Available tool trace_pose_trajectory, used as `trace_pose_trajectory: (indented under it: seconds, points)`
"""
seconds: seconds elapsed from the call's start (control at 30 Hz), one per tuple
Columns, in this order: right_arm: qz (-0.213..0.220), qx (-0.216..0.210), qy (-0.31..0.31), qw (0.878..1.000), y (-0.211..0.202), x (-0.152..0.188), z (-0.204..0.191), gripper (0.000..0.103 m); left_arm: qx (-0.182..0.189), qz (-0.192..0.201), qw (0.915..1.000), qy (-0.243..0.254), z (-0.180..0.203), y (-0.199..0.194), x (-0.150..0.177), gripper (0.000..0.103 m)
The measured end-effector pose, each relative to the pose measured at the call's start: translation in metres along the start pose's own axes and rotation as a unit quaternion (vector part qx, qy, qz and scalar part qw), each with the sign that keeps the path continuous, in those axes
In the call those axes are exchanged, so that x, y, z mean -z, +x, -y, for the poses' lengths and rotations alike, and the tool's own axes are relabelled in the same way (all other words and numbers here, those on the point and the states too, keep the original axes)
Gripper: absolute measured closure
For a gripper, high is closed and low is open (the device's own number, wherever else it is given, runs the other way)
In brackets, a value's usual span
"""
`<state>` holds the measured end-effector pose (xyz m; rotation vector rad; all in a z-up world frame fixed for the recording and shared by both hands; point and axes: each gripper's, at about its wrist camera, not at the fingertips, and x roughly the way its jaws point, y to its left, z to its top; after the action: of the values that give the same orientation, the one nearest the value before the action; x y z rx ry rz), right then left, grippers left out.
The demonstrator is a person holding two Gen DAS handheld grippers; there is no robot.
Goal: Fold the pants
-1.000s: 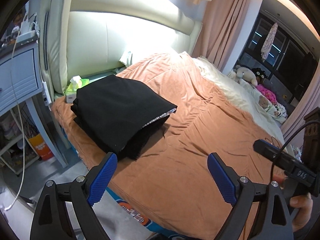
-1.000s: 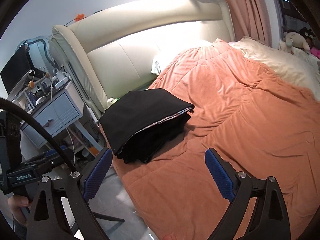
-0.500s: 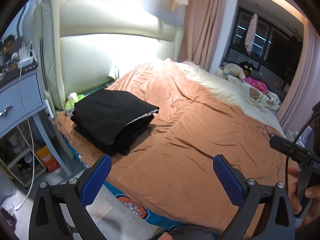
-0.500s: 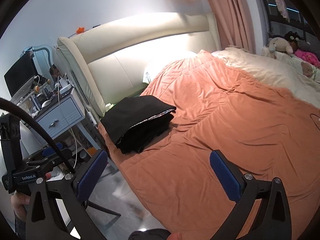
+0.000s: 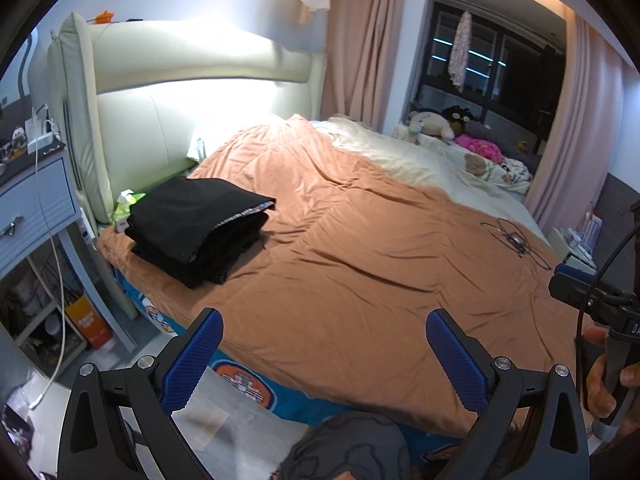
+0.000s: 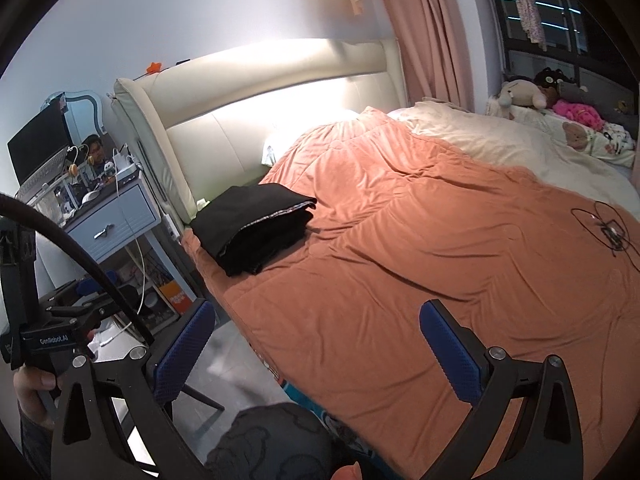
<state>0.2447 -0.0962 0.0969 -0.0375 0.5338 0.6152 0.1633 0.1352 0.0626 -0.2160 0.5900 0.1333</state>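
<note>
The black pants (image 5: 196,224) (image 6: 254,232) lie folded in a stack at the near corner of the bed, close to the headboard, on the orange blanket (image 5: 360,264) (image 6: 420,272). My left gripper (image 5: 324,354) hangs open over the bed's near edge, well back from the stack, with nothing between its blue pads. Equally far off, my right gripper (image 6: 318,346) is open and empty. Each view shows the other gripper at its side edge, held by a hand.
A cream headboard (image 5: 192,92) stands behind the stack. A blue nightstand (image 6: 112,220) with cables and clutter sits left of the bed. A thin black cable (image 5: 516,240) lies on the blanket's right. Soft toys (image 5: 432,124) rest at the far side by pink curtains.
Both grippers have drawn back from the bed and risen slightly, so the folded pants look smaller and farther. Their jaws have spread a little wider.
</note>
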Motion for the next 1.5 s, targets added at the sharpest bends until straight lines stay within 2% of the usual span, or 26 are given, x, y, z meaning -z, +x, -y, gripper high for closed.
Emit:
trace_pose_trajectory:
  seconds: [0.33,0.7,1.1,1.5]
  points:
    - [0.016,0.040,0.021,0.999,-0.062,0.051,-0.001,0.000,0.011,0.009,0.9994,0.032,0.028,-0.034,0.042,0.001]
    - [0.047,0.090,0.042,0.994,-0.111,0.108,-0.026,0.000,0.016,0.044,0.9968,0.065,0.039,-0.065,0.073,0.001]
    - [0.079,0.139,0.059,0.985,-0.133,0.146,-0.071,0.000,0.015,0.068,0.9940,0.084,0.031,-0.082,0.112,0.001]
    - [0.098,0.136,0.062,0.984,-0.134,0.186,-0.092,0.000,0.015,0.085,0.9914,0.098,0.021,-0.096,0.129,0.001]
